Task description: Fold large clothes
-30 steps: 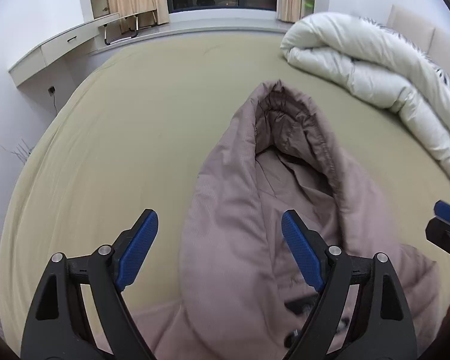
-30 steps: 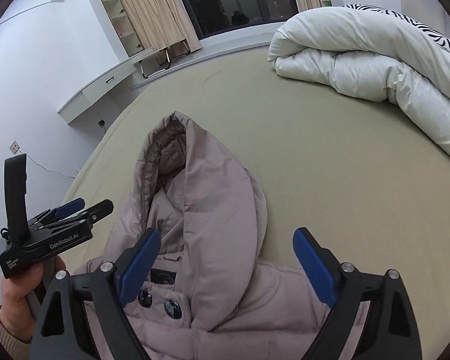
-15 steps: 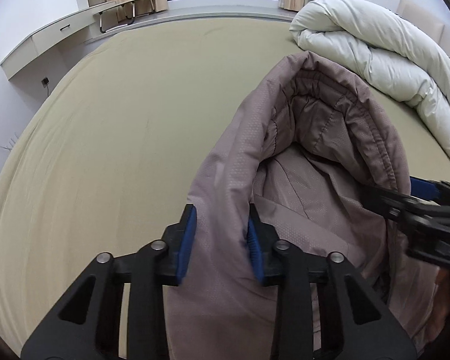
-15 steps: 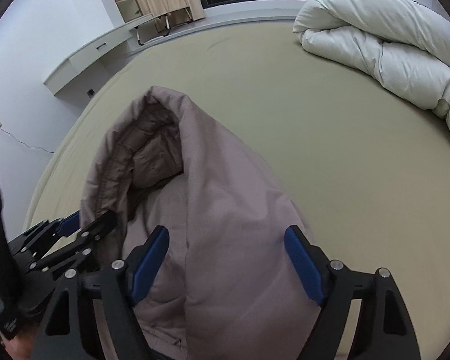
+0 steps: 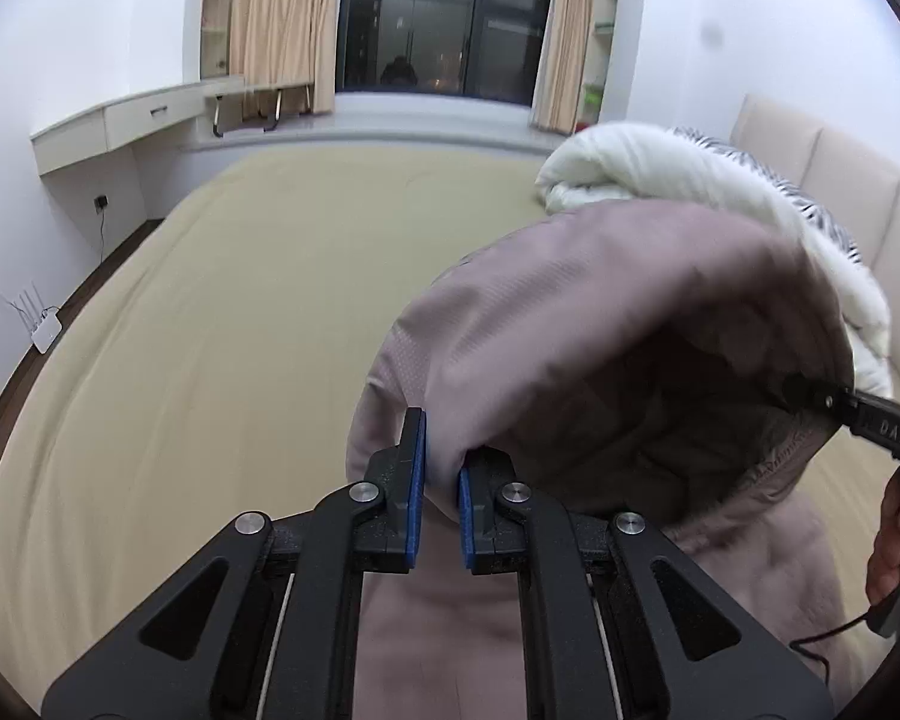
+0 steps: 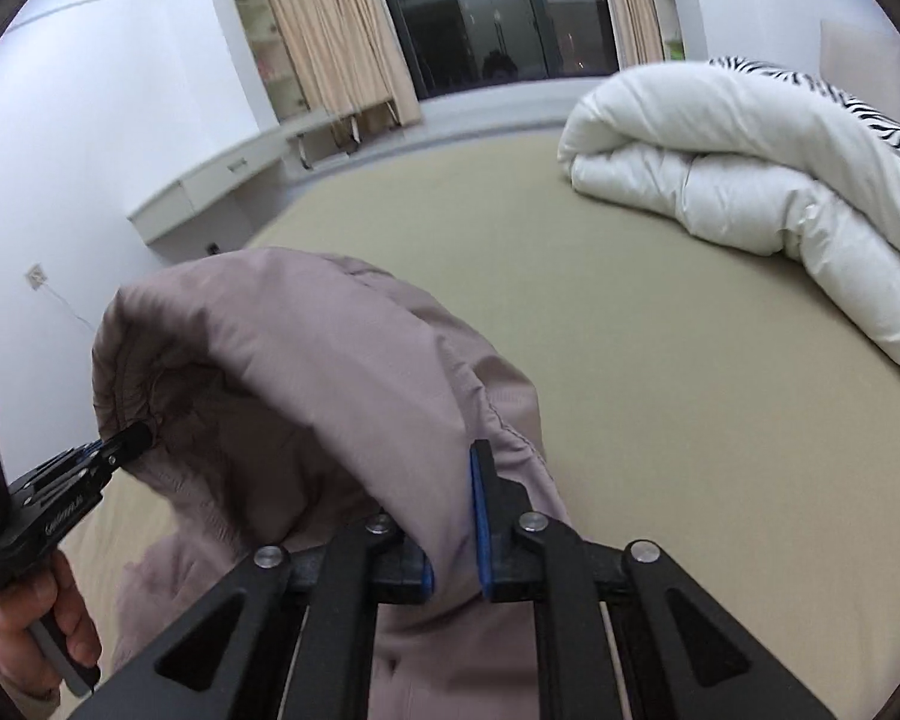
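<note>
A mauve padded coat lies on the beige bed, and its hood (image 5: 618, 330) is lifted up off the sheet. My left gripper (image 5: 441, 480) is shut on the hood's left edge. My right gripper (image 6: 453, 516) is shut on the hood's right edge (image 6: 330, 360). Each gripper also shows in the other's view: the right one (image 5: 870, 420) at the far right of the left wrist view, the left one (image 6: 78, 474) at the left of the right wrist view. The coat's body (image 5: 450, 630) hangs down below the grippers, mostly hidden.
The beige bed sheet (image 5: 210, 330) spreads out ahead. A rolled white duvet (image 6: 750, 180) lies at the far right by the headboard (image 5: 840, 180). A white desk (image 5: 120, 126) and a dark window (image 5: 438, 18) stand beyond the bed's far end.
Both grippers have closed on the hood's two edges and raised it off the bed. The hood now stands up in front of both cameras.
</note>
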A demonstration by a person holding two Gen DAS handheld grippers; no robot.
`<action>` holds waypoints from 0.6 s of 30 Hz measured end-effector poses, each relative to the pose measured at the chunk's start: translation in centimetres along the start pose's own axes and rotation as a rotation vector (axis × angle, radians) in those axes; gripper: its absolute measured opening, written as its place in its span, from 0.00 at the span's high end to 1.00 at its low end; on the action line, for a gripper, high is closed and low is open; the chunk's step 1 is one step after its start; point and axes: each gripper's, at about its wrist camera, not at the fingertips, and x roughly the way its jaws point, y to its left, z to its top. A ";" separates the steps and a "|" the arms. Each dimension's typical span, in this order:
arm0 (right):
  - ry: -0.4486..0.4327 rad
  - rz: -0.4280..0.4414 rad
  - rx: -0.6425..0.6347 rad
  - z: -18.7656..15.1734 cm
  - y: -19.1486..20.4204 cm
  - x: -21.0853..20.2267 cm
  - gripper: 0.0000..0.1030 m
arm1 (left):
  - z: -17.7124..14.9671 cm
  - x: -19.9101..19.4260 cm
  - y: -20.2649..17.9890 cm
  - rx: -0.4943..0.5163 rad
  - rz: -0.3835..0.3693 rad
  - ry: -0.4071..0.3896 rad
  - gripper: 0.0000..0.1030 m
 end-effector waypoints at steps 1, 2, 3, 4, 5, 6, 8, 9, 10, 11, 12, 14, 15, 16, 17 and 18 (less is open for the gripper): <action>-0.020 0.001 -0.010 -1.3 0.2 -1.8 0.88 | -1.3 -2.1 -0.3 0.003 -0.009 -0.010 0.92; -0.028 -0.002 -0.020 -3.1 0.3 -3.8 0.88 | -2.3 -3.6 -0.5 0.006 -0.017 -0.020 0.92; -0.028 -0.001 -0.019 -5.1 0.4 -5.5 0.88 | -4.0 -5.6 -0.9 0.011 -0.028 -0.027 0.92; -0.023 0.000 -0.006 -7.0 0.3 -6.7 0.87 | -5.7 -7.2 -1.0 0.005 -0.034 -0.021 0.92; -0.011 0.003 0.007 -8.6 0.2 -7.5 0.87 | -7.3 -8.6 -0.9 -0.006 -0.036 -0.004 0.92; 0.006 0.010 0.023 -10.4 0.2 -8.2 0.87 | -9.0 -9.4 -1.2 -0.009 -0.039 0.026 0.92; 0.056 -0.013 0.025 -14.5 0.3 -8.8 0.82 | -12.8 -10.7 -1.3 -0.027 -0.052 0.104 0.92; 0.100 -0.035 0.023 -16.6 0.3 -8.5 0.79 | -14.8 -11.0 -1.3 -0.034 -0.056 0.154 0.92; 0.136 -0.048 0.038 -18.3 0.1 -8.5 0.75 | -17.0 -11.4 -1.5 -0.034 -0.057 0.211 0.92; 0.158 -0.058 0.052 -19.4 -0.2 -8.8 0.75 | -18.4 -12.0 -1.4 -0.036 -0.057 0.237 0.92; 0.167 -0.071 0.055 -20.2 -0.4 -9.3 0.75 | -19.5 -12.8 -1.3 -0.045 -0.058 0.254 0.92; 0.169 -0.100 0.064 -21.0 -0.6 -10.7 0.68 | -20.2 -14.7 -0.8 -0.066 -0.056 0.240 0.92; 0.167 -0.116 0.071 -20.8 -0.9 -11.5 0.67 | -19.5 -15.5 -0.5 -0.065 -0.047 0.213 0.92; 0.155 -0.126 0.083 -20.4 -1.1 -12.3 0.67 | -18.3 -16.4 -0.3 -0.059 -0.042 0.172 0.92; 0.136 -0.126 0.096 -20.0 -1.1 -13.1 0.67 | -17.0 -16.6 -0.4 -0.049 -0.039 0.141 0.92; 0.107 -0.114 0.104 -19.2 -0.7 -13.9 0.67 | -15.3 -16.9 -0.6 -0.035 -0.039 0.103 0.92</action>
